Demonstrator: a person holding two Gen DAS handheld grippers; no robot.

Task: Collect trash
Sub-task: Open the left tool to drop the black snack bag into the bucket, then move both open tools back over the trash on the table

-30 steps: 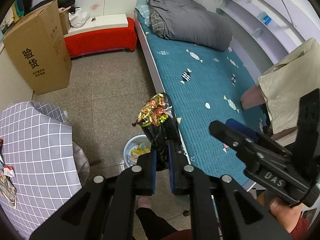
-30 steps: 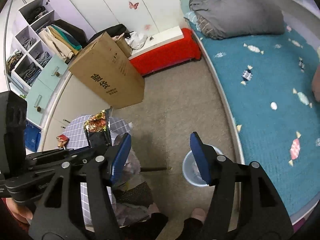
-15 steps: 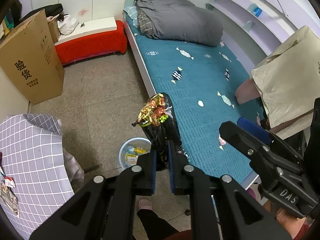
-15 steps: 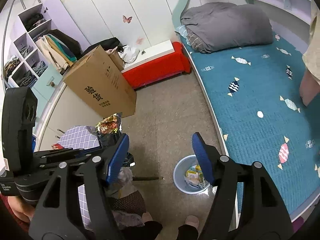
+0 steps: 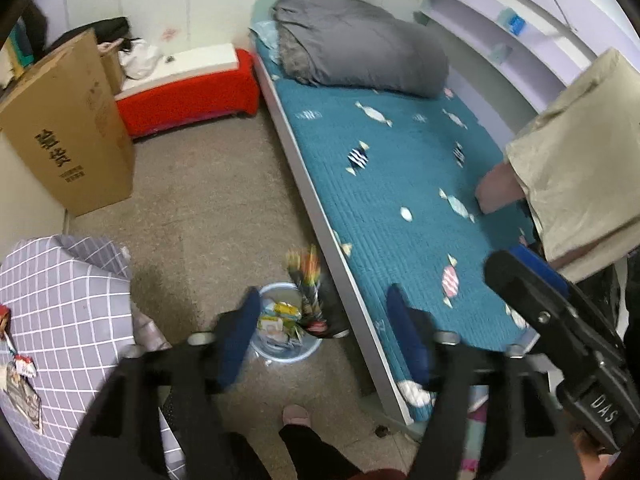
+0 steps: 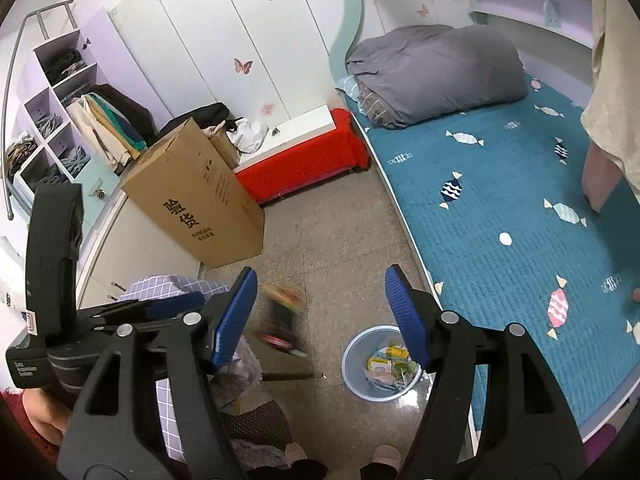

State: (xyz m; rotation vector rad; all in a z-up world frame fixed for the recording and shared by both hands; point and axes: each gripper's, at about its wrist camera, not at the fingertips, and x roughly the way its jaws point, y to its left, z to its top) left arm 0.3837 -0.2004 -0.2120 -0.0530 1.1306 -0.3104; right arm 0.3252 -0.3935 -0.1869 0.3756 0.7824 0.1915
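Teal candy-print bedspread (image 5: 400, 184), red bench (image 5: 188, 100)

Left gripper (image 5: 324, 336): blue-padded jaws spread wide, nothing between them. Snack wrapper (image 5: 310, 292): blurred, free of the pads, directly above the pale blue bin (image 5: 286, 354), which holds other wrappers. Bin stands on the floor beside the teal bed (image 5: 400, 208); right gripper (image 5: 532, 276) at the right edge.

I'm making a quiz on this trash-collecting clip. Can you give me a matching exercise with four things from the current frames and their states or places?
Things:
1. left gripper
2. snack wrapper
3. trash bin
4. cardboard box

States or places:
A. standing on the floor by the red bench
B. jaws wide apart, nothing between them
C. blurred in mid-air, free of any jaws
D. on the floor beside the bed, holding packets

Pairs: 1-B, 2-C, 3-D, 4-A
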